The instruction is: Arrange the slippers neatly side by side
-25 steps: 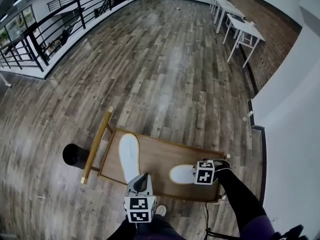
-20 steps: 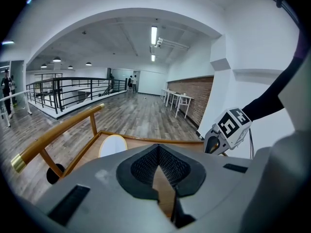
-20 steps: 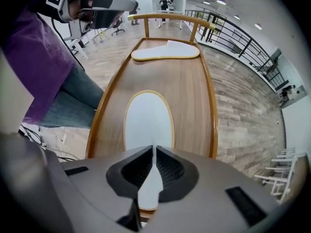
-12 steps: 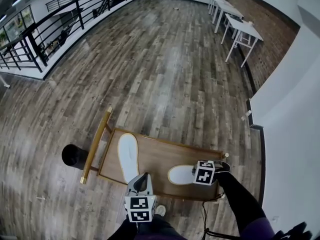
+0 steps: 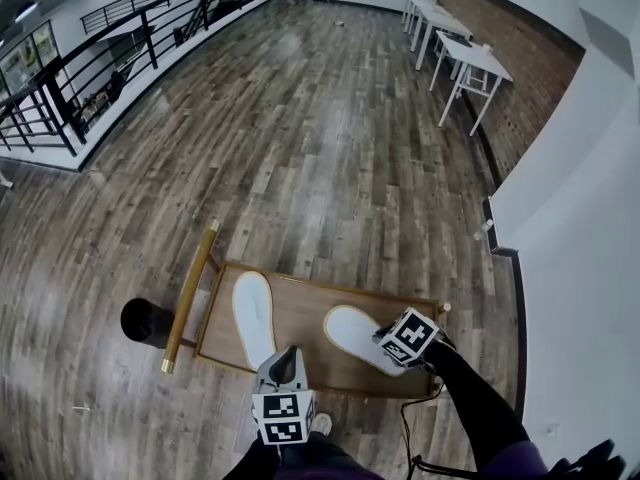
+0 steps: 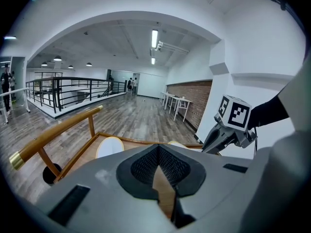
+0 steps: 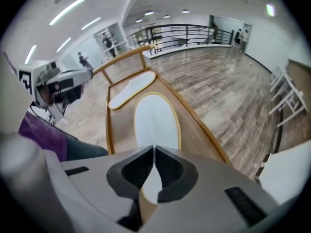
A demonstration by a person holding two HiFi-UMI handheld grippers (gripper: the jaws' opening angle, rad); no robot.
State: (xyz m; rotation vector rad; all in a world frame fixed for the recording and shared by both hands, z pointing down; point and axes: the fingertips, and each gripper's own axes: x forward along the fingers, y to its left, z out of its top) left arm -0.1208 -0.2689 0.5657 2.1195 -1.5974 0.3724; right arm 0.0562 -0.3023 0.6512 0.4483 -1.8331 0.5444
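Observation:
Two white slippers with tan rims lie on a low wooden cart (image 5: pixel 300 310). The left slipper (image 5: pixel 251 317) (image 6: pixel 110 147) (image 7: pixel 131 90) lies lengthwise near the cart's handle side. My right gripper (image 5: pixel 384 341) (image 7: pixel 154 149) has just been closing and is shut on the near end of the right slipper (image 5: pixel 352 332) (image 7: pixel 155 123), which slants with its toe to the upper left. My left gripper (image 5: pixel 288 354) (image 6: pixel 156 147) hovers shut at the cart's near edge with nothing between its pads.
The cart has a gold-tipped wooden handle bar (image 5: pixel 190 293) on its left; a black round object (image 5: pixel 144 321) stands beside it. Plank floor all around, white wall (image 5: pixel 580 268) close on the right, white tables (image 5: pixel 455 53) far back, black railing (image 5: pixel 90 78) at left.
The right gripper closed on the right slipper, rolled and rose a little; the slipper swung from lying crosswise to slanting. The left gripper has stayed put.

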